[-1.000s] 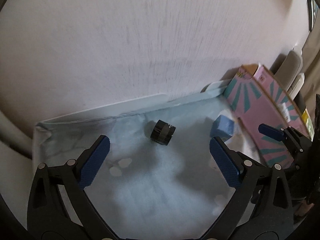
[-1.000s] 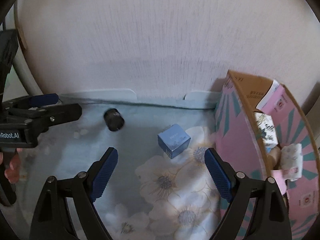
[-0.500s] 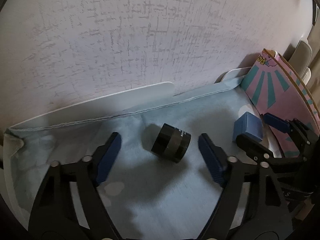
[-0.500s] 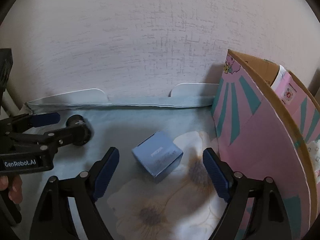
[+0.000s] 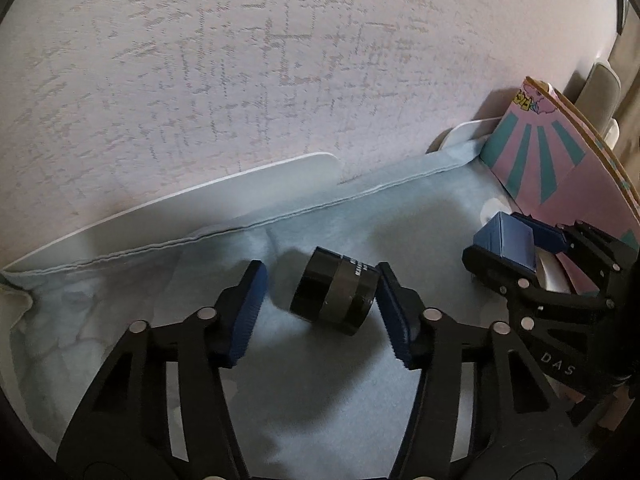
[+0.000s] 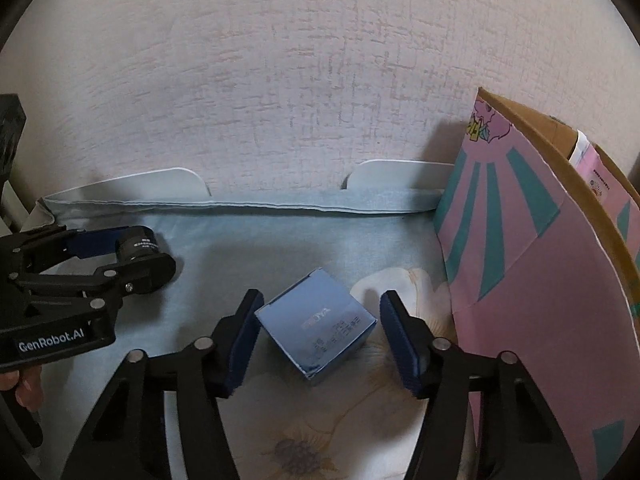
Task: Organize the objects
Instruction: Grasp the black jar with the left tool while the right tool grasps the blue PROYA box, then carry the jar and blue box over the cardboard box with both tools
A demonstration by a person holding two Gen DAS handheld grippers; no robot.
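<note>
A short black cylinder with a grey band, like a camera lens (image 5: 334, 294), lies on its side on the pale blue cloth (image 5: 320, 408). My left gripper (image 5: 320, 276) straddles it with its jaws closing. The right pad (image 5: 394, 316) is at the cylinder's end and a narrow gap shows at the left pad (image 5: 246, 312). A small blue carton (image 6: 316, 328) sits cornerwise between the fingers of my right gripper (image 6: 320, 300). Those jaws are closing too, with the pads close to its corners but a slit still visible on the right. Each gripper also appears in the other's view: right gripper (image 5: 516, 248), left gripper (image 6: 132, 248).
A tall pink cardboard box with teal rays (image 6: 520, 264) stands open-topped at the right, close to the blue carton, with packets inside. A textured wall (image 6: 320, 80) rises right behind the cloth, with white panel edges (image 5: 240, 192) along its foot. A hand (image 6: 20, 384) holds the left gripper.
Both grippers came down and forward over their objects. Both pairs of jaws narrowed from wide apart to close around the cylinder and the carton.
</note>
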